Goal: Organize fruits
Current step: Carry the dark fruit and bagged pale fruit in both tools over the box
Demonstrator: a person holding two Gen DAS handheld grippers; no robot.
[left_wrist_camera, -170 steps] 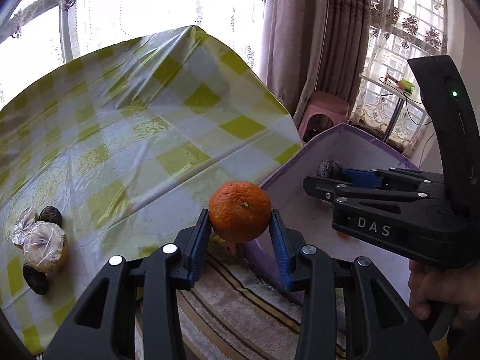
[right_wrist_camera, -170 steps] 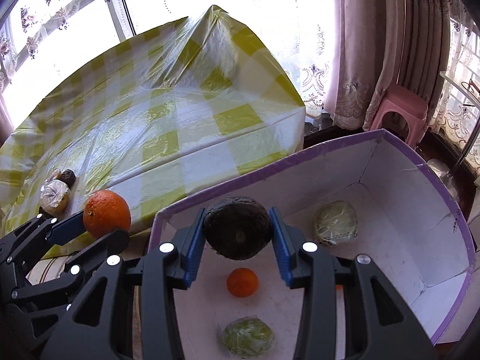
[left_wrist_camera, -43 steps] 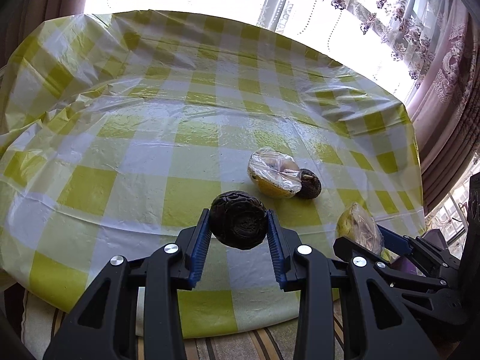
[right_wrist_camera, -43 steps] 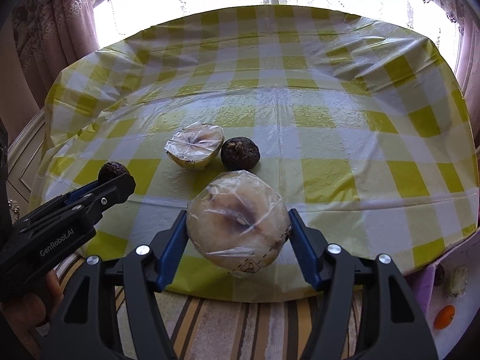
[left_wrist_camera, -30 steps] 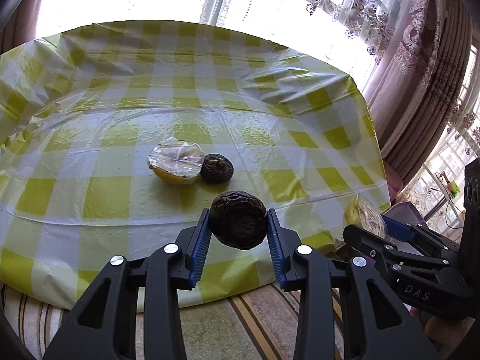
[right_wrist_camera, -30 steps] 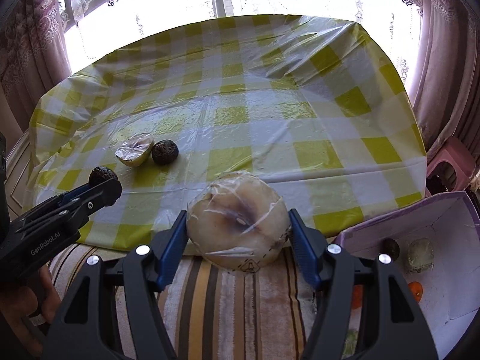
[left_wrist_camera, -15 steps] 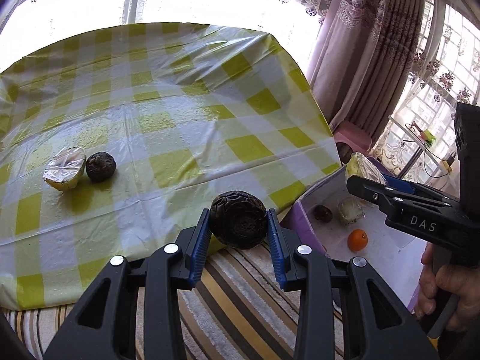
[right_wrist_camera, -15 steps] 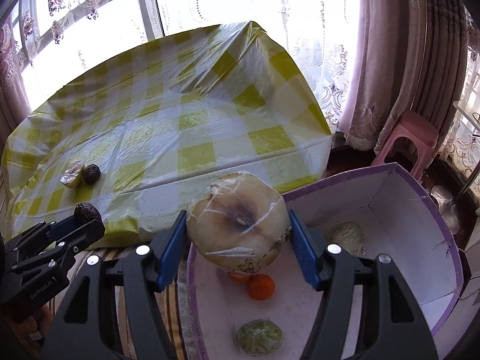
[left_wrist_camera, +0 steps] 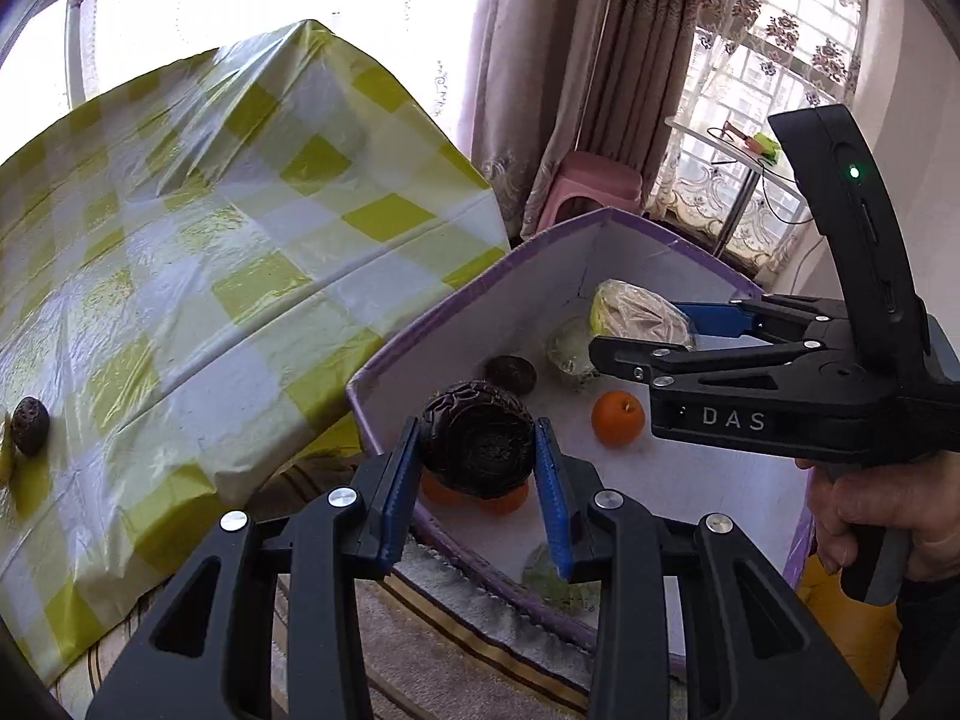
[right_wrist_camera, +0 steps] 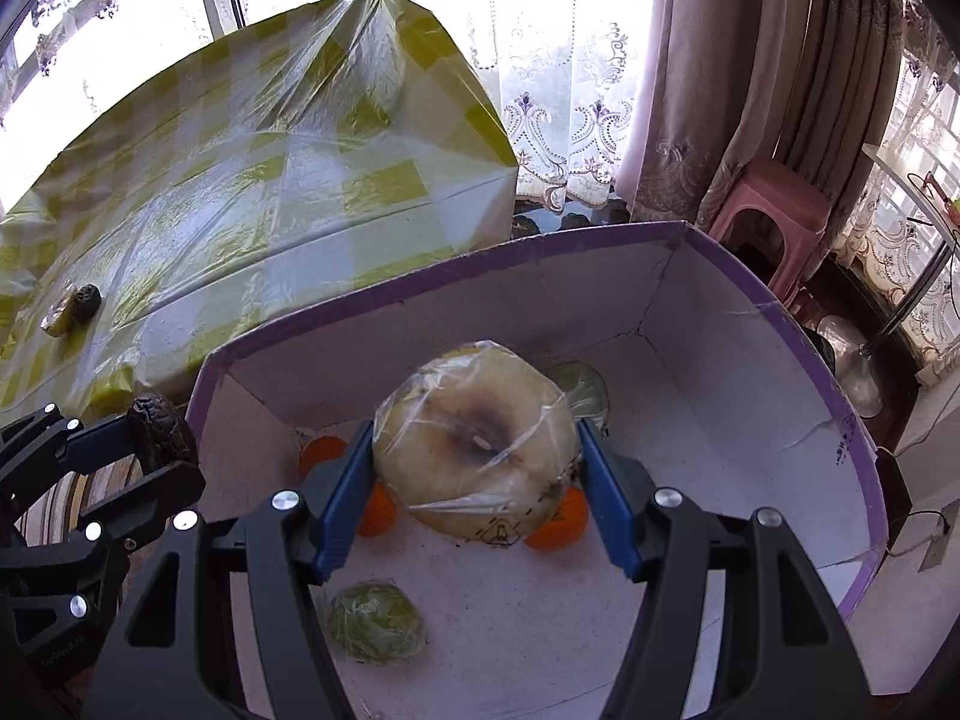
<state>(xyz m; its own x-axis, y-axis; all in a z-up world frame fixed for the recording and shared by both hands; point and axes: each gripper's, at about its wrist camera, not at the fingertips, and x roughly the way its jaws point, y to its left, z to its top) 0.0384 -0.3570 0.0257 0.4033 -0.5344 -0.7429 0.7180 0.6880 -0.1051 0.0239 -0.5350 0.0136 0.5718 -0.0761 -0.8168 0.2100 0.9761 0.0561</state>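
My left gripper [left_wrist_camera: 477,480] is shut on a dark wrinkled passion fruit [left_wrist_camera: 477,435], held over the near left rim of the purple-edged white box [left_wrist_camera: 414,324]. My right gripper [right_wrist_camera: 474,498] is shut on a plastic-wrapped pale fruit half [right_wrist_camera: 474,438], held over the inside of the box [right_wrist_camera: 750,300]. In the box lie oranges [left_wrist_camera: 618,418], a dark passion fruit [left_wrist_camera: 511,373] and wrapped green fruits [right_wrist_camera: 375,621]. A dark fruit [left_wrist_camera: 29,417] and a wrapped half [right_wrist_camera: 57,318] lie on the table.
The table with a yellow-checked plastic cloth [left_wrist_camera: 198,228] stands left of the box. A pink stool [right_wrist_camera: 774,210] and curtains [left_wrist_camera: 570,60] stand behind the box. A striped rug [left_wrist_camera: 456,648] covers the floor below the grippers.
Both grippers swung right from the table to the box, each holding its fruit. The right gripper now hangs over the box's inside, the left at its rim.
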